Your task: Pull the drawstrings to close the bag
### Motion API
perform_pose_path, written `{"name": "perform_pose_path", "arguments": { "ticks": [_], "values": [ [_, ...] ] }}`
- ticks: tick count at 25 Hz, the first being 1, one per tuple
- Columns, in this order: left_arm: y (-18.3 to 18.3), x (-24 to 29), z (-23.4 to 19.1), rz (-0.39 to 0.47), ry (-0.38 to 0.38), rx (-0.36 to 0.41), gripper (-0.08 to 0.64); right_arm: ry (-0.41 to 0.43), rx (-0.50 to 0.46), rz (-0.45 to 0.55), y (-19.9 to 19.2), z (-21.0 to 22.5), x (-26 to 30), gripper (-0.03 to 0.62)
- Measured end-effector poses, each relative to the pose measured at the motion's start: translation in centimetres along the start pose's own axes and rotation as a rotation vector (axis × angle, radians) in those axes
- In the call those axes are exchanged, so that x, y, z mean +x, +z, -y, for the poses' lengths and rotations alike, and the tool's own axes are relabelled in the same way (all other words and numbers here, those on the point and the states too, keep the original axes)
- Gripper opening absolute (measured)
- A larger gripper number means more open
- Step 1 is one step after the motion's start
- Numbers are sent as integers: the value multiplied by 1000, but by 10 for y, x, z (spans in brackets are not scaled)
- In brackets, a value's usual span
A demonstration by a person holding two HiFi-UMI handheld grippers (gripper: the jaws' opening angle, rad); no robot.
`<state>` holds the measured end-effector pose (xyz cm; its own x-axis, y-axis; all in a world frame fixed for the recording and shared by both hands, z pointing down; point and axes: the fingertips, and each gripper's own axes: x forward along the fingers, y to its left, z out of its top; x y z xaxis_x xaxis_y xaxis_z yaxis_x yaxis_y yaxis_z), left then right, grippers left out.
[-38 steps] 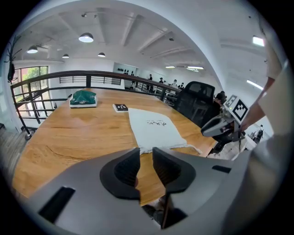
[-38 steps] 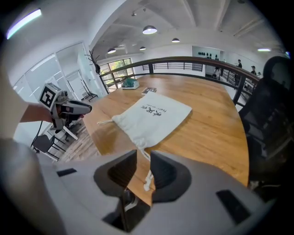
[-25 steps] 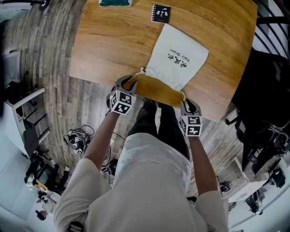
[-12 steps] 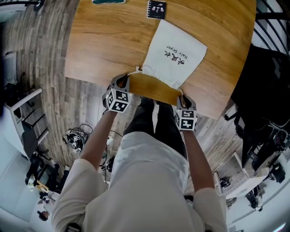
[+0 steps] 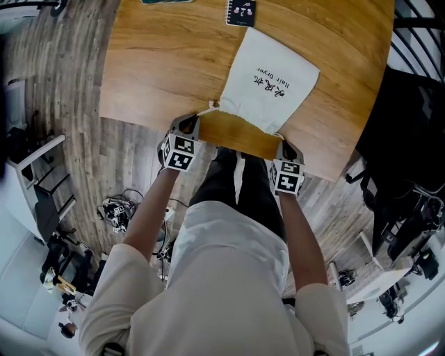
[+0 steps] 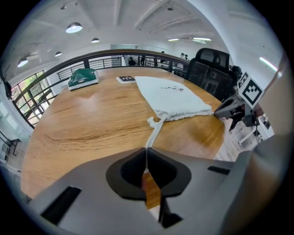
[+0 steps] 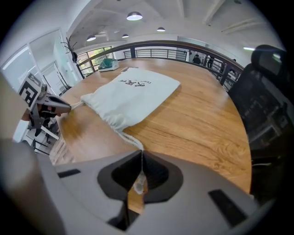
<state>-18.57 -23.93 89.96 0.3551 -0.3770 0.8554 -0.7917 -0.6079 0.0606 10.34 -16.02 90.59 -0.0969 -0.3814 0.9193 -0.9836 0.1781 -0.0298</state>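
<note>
A white cloth bag (image 5: 268, 80) with black print lies flat on the wooden table (image 5: 160, 62), its gathered mouth facing the near edge. A white drawstring leaves each end of the mouth. My left gripper (image 5: 189, 128) is shut on the left drawstring (image 6: 155, 132), which runs taut from the bag (image 6: 171, 97) into the closed jaws of that gripper (image 6: 147, 155). My right gripper (image 5: 284, 148) is shut on the right drawstring (image 7: 130, 137), whose knotted end shows between the closed jaws of that gripper (image 7: 140, 157). The two grippers sit at opposite ends of the bag mouth (image 7: 103, 112).
A small black notebook (image 5: 241, 12) lies just beyond the bag's far end, and a green object (image 6: 83, 77) sits further left on the table. A black office chair (image 6: 209, 64) stands at the table's right side. A railing runs behind. Cables and gear lie on the floor (image 5: 118, 212).
The head view has shifted slightly. Both grippers stay shut on the drawstrings at the table's near edge, and the bag mouth looks about the same.
</note>
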Motion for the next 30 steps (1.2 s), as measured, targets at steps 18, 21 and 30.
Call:
{"name": "perform_pose_path", "arguments": {
  "ticks": [18,21,30],
  "values": [
    [94,-89,-9,236,107,-36,0,-130,-221,259,78,36,-85,8],
    [121,-115,-7,314,149,-30,0,-184,-233,325,102,53,-110,8],
    [199,-194,23,524,197,-4,0,-266,-222,529,160,92,-185,8]
  ]
}}
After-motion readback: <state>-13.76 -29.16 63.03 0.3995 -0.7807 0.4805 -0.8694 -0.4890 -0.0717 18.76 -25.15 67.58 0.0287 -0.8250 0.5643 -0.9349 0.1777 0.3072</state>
